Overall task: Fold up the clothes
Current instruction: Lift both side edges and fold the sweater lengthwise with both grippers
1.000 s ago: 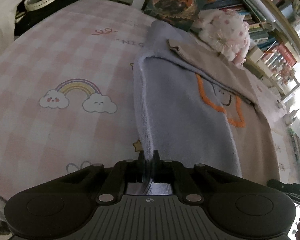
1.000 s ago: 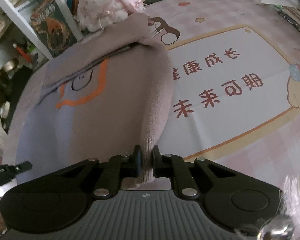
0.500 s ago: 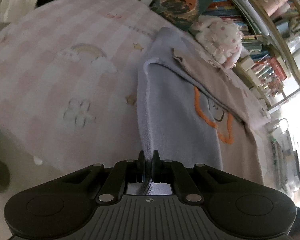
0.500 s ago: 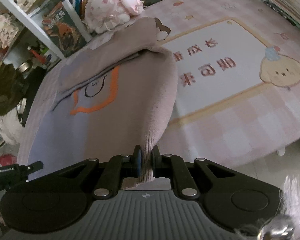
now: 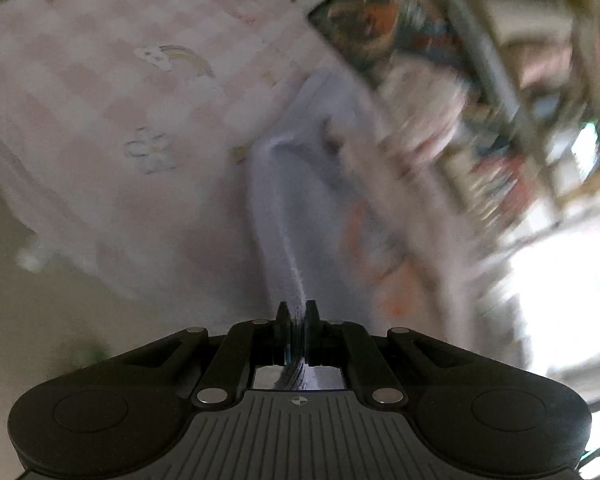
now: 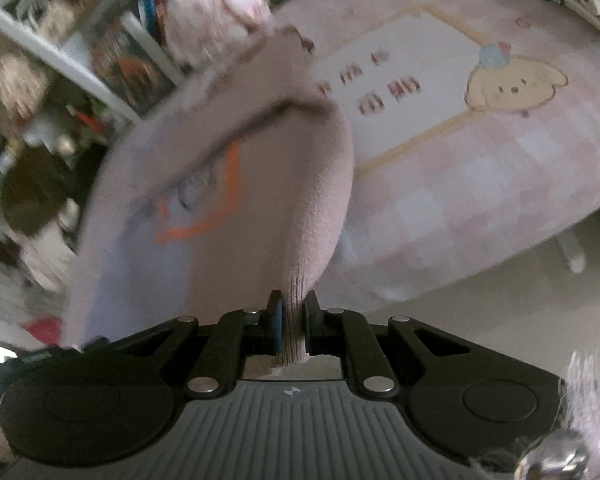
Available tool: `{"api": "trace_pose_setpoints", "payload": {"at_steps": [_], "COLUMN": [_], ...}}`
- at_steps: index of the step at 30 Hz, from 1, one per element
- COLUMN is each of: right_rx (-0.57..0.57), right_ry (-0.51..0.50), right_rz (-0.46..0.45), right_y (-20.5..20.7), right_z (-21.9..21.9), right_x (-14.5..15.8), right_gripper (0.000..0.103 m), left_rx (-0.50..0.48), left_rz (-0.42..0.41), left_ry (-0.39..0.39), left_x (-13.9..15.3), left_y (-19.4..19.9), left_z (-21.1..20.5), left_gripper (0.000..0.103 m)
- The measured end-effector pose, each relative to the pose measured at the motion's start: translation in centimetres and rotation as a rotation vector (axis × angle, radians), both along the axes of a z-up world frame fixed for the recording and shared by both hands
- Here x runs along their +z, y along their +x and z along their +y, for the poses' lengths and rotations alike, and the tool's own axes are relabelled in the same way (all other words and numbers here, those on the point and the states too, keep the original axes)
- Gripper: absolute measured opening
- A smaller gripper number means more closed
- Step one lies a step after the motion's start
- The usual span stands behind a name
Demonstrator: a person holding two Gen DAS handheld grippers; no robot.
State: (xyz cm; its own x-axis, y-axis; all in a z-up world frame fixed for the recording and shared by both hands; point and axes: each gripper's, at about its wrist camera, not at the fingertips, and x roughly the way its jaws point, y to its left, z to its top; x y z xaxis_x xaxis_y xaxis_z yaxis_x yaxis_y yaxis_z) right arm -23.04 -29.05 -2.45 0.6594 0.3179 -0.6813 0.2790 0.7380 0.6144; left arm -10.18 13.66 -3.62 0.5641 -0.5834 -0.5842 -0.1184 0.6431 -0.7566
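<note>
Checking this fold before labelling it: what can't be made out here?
- Left wrist view: shelf items at right, motion-blurred.
- Left wrist view: orange outline print on the lilac-and-beige fleece garment, smeared.
- Right wrist view: garment's near hem, behind the right gripper.
- Right wrist view: red characters on the pink checked cover, blurred.

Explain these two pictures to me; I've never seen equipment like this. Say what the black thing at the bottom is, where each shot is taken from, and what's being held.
No robot here: a person holds a black two-finger claw in each hand, and a fisheye camera on each looks forward along its fingers. One picture is from the left claw, one from the right claw. Both are shut on the near edge of one soft lilac-and-beige knitted sweater with an orange outline, each at its own side. The rest of it trails toward a pink checked cartoon-print blanket. A pink plush toy sits before blurred bookshelves.
</note>
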Motion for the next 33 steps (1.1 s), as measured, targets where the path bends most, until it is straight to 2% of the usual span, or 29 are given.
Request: {"api": "trace_pose_setpoints", "payload": {"at_steps": [2, 5, 8, 11, 17, 22, 33], "right_rx": [-0.028, -0.077, -0.135, -0.169, -0.219, -0.243, -0.271], "right_ry": [0.051, 0.115, 0.186, 0.22, 0.211, 0.181, 0.102], "right_rz": [-0.075, -0.188, -0.269, -0.312, -0.312, -0.276, -0.164], "right_y": [0.4, 1.5, 3.7, 6.6, 12.8, 17.3, 23.6], "right_z": [-0.8, -2.1, -3.5, -4.4, -4.9, -5.0, -5.2], "right_x": [1.4, 3.5, 5.0, 5.9, 6.2, 5.1, 2.0], "right_gripper": [0.009, 0.009, 0.009, 0.009, 0.009, 0.009, 0.009], "left_rx": [0.028, 0.058, 0.079, 0.095, 0.092, 0.061, -0.016], "left_rz": [-0.041, -0.106, -0.159, -0.187, -0.165, -0.133, -0.029], "left_ry": [-0.072, -0.134, -0.16, -0.171, -0.149, -0.123, -0.005], "left_x": [1.0, 2.5, 3.7, 4.3, 3.7, 2.0, -1.5], "left_y": [1.0, 3.2, 5.9, 8.9, 14.6, 18.3, 24.2], "left_z": [0.2, 0.3, 0.0, -0.2, -0.8, -1.3, -2.8], "left_gripper": [0.004, 0.004, 0.004, 0.004, 0.004, 0.004, 0.007]}}
